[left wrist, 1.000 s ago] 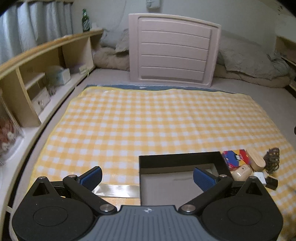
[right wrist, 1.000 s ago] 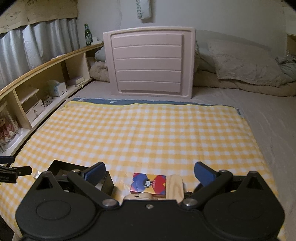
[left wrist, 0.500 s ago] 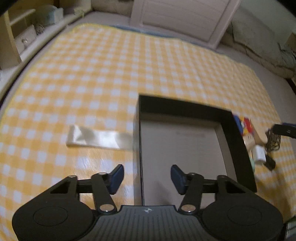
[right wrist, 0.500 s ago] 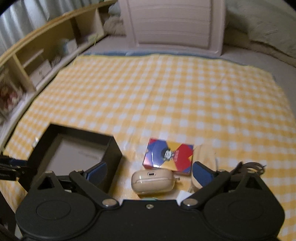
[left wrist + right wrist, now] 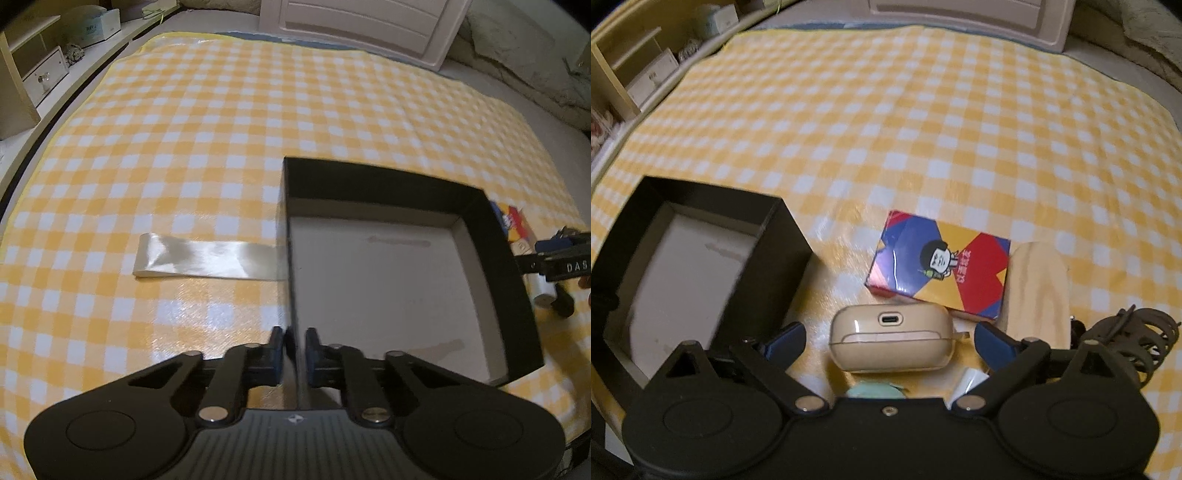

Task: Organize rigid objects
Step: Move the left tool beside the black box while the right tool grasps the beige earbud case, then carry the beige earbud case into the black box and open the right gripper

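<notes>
A black open box [image 5: 491, 229] with a pale floor lies on the yellow checked cloth [image 5: 207, 122]. My left gripper [image 5: 295, 350] is shut on the box's left wall near its front corner. In the right wrist view the box [image 5: 775, 225] is at the left. My right gripper [image 5: 888, 336] is open, low over a beige earbud case [image 5: 890, 338] that lies between its fingers. Behind the case lies a colourful card box [image 5: 942, 266], with a wooden oval piece [image 5: 1039, 284] to its right.
A shiny ribbon strip [image 5: 207, 256] lies left of the box. A dark coiled cable [image 5: 1141, 339], a white item [image 5: 969, 382] and a mint green item [image 5: 875, 391] sit by the right gripper. Shelves [image 5: 40, 62] run along the left; a white panel [image 5: 362, 26] stands at the back.
My left gripper dropped down and shut on the box's left wall. My right gripper lowered toward the items, bringing the earbud case between its open fingers.
</notes>
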